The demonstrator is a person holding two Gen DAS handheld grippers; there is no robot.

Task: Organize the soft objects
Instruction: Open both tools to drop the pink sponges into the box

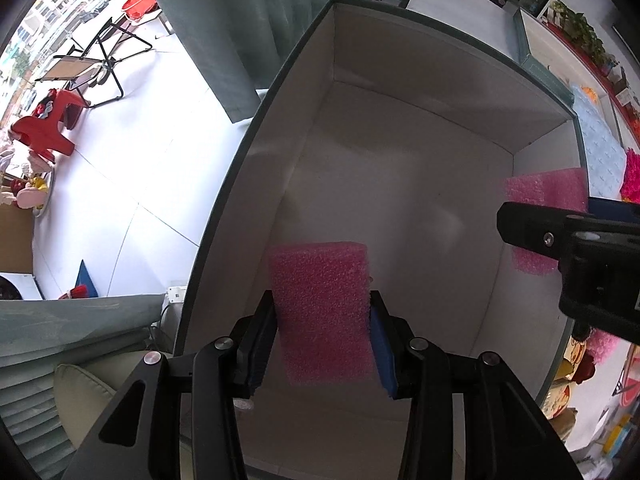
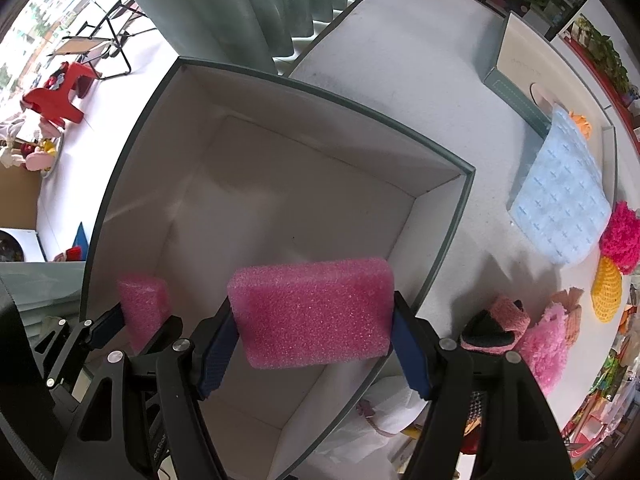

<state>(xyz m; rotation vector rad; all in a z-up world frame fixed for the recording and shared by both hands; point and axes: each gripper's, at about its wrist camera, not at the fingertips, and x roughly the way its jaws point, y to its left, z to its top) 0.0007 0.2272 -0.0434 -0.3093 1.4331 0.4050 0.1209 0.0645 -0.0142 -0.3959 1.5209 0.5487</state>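
Fingers (image 1: 264, 344) of both grippers clamp pink foam blocks (image 2: 316, 312) over box (image 2: 440, 256).

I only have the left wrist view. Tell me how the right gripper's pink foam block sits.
Observer: The right gripper pinches the rectangular pink foam block by its two short ends, over the open white-lined cardboard box.
Operator: Report what lies right of the box.
Observer: A light blue quilted pad lies on the table, its far end on a grey lid.
Operator: Anything nearer?
Observer: A fluffy magenta pompom beside a yellow crocheted piece.
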